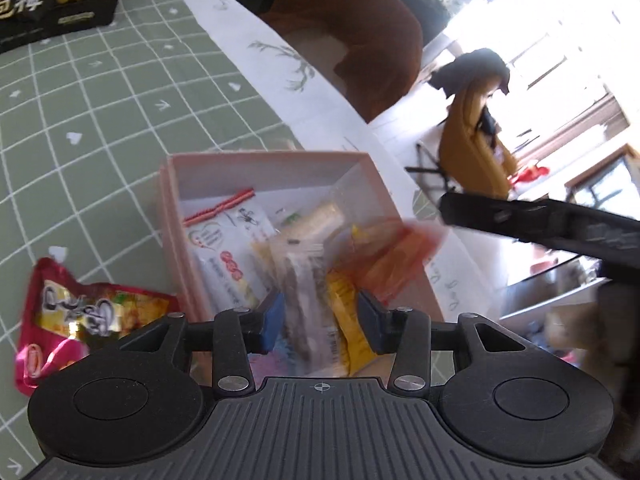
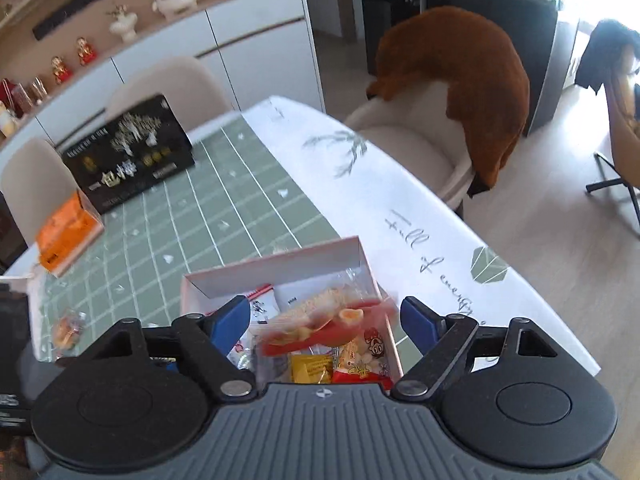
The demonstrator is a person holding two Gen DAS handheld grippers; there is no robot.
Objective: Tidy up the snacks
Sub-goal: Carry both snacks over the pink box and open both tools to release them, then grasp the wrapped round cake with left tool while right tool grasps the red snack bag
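Surface: dining table (image 2: 400,200) under a green grid cloth with a white printed border; cream chairs and a display shelf beyond, bright windows at 2 o'clock.
Left gripper (image 1: 320,322): blue pads spread apart, nothing pinched, hovering tilted down over the near end of the pink box (image 1: 264,168).
Right gripper (image 2: 324,322): fingers wide apart, released, poised above the same box; its black finger crosses the left view at 3 o'clock.
Blurred red-orange packet (image 2: 340,326): smeared between the right fingers, touching neither; probably dropping into the box, though cannot tell for sure.
Box contents: white sachet with a red zip strip (image 1: 224,240), a yellow packet, clear-wrapped bars, lying loosely overlapped.
Loose snacks: magenta foil bag (image 1: 80,312) at 9 o'clock just beside the box; a small wrapped sweet (image 2: 66,330) at 9 o'clock in the right view.
Handling: likely light, crinkly, slick film; soft and crushable inside. Best pinched at a sealed edge or corner, gently.
Farther off: orange pack (image 2: 66,232) at 10 o'clock, black gift box (image 2: 128,152) at 11 o'clock, brown throw over a chair at 1 o'clock.
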